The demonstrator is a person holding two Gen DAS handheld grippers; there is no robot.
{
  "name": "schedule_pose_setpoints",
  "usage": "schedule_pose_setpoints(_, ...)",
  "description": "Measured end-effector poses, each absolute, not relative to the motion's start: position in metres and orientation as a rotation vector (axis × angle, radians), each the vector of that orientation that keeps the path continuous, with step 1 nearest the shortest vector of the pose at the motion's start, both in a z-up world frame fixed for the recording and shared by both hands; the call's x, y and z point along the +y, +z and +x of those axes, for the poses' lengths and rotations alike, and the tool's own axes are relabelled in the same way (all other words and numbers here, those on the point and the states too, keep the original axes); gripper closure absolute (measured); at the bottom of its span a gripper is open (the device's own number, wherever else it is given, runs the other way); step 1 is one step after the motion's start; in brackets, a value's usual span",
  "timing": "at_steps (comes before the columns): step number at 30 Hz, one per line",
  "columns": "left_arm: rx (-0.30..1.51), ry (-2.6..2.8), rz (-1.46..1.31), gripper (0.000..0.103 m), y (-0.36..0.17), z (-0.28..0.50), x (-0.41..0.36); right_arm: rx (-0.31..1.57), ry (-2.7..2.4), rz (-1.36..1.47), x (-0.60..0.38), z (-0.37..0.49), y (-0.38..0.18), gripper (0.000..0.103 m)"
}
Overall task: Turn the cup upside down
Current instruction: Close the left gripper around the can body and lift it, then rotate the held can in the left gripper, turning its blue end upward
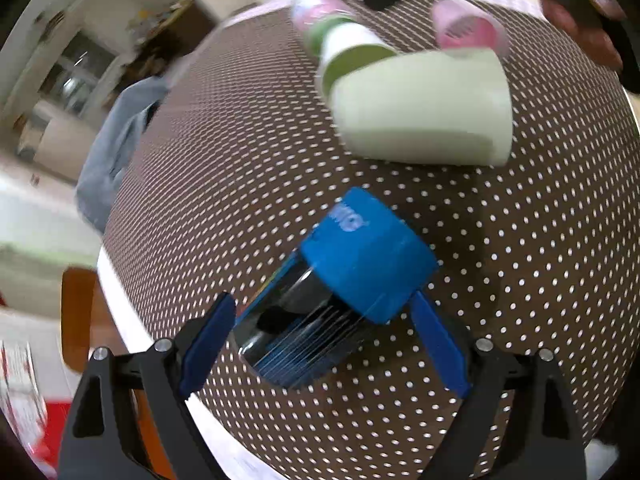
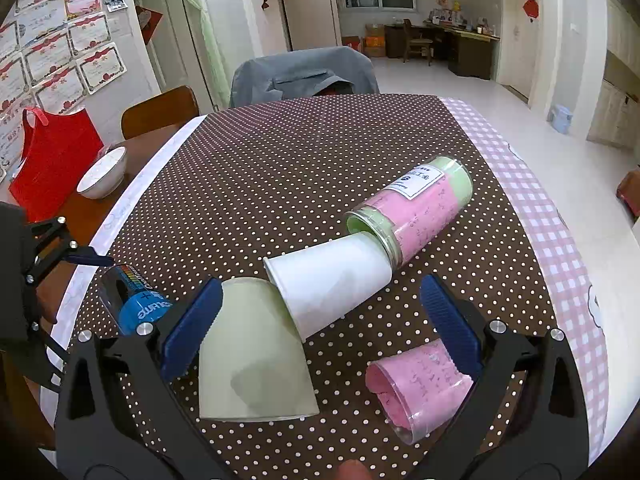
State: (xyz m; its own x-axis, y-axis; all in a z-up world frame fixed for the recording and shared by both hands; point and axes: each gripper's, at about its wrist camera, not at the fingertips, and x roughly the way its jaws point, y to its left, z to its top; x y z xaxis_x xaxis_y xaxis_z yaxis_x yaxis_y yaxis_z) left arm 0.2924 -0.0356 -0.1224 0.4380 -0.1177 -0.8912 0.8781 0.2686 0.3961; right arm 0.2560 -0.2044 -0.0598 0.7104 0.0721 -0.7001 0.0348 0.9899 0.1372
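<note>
Several cups lie on their sides on the dotted brown tablecloth (image 2: 288, 168). A clear cup with a blue band (image 1: 360, 268) lies between the fingers of my open left gripper (image 1: 320, 312); I cannot tell if the pads touch it. It also shows in the right wrist view (image 2: 138, 300). A pale green cup (image 2: 252, 352) lies beside the left finger of my open right gripper (image 2: 320, 292). A white cup (image 2: 332, 280) sits partly inside a pink and green cup (image 2: 420, 208). A pink cup (image 2: 420, 384) lies under the right finger.
A white bowl (image 2: 102, 176) and a red bag (image 2: 52, 164) stand on the bare wood at the table's left. A chair with a grey jacket (image 2: 304, 72) stands at the far side. A pink checked cloth (image 2: 540, 208) covers the right edge.
</note>
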Motion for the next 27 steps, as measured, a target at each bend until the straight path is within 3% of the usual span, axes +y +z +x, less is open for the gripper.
schedule_pose_setpoints(9,0.967,-0.937,1.177,0.016,-0.148,0.308,-0.067,0.784,0.003,0.169,-0.220,0.258,-0.062,0.006)
schedule_pose_setpoints(10,0.996,-0.927,1.173,0.017,-0.152,0.311,-0.070,0.782,0.003,0.171,-0.222,0.257,-0.062,0.006)
schedule_pose_setpoints(11,1.017,-0.926,1.163,0.025,-0.155,0.305,-0.064,0.781,0.003,0.174,-0.223,0.255,-0.061,0.006)
schedule_pose_setpoints(27,1.229,-0.650,0.667,0.031,-0.145,0.281,-0.015,0.718,0.031,0.239,-0.240,0.196,-0.050,0.006)
